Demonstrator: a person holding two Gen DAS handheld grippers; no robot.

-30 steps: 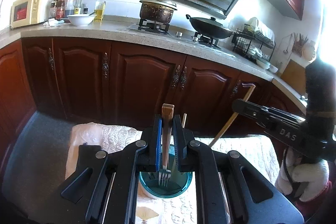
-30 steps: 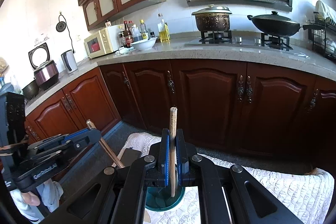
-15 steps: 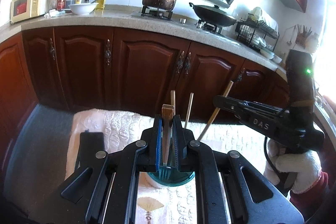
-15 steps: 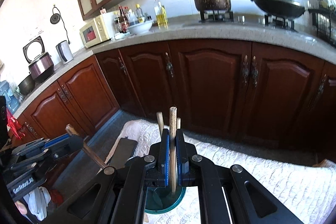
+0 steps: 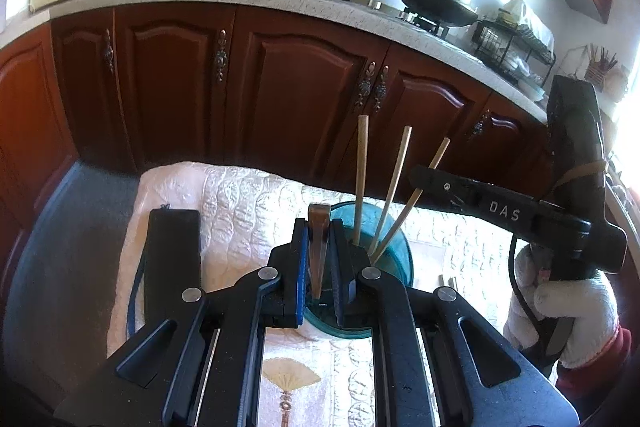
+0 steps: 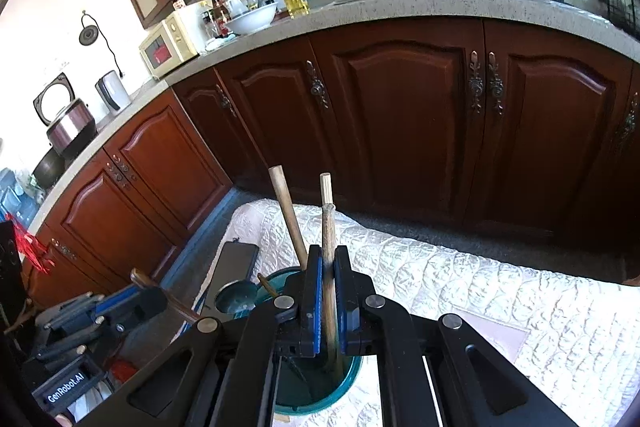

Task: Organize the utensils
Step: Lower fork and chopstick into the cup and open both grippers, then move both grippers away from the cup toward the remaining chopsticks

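Two grippers: both clamped tight.
left gripper (image 5: 320, 263): grips fork handle (image 5: 319, 227), stiff, light.
right gripper (image 6: 328, 299): pinches chopstick (image 6: 329, 247) mid-shaft, thin, probably slippery.
cup (image 5: 400, 259): teal, tippy.

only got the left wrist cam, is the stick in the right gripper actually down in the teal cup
observer: yes. In the right wrist view the right gripper is shut on the wooden stick, and the stick's lower end sits inside the teal cup.
operator: how does my brown handle look from that side
observer: the left gripper holds the brown handle slanting down toward the cup. Its lower end is hidden behind the right gripper's frame.
operator: what's on the counter left of the microwave
observer: a kettle, then a rice cooker with its lid up.
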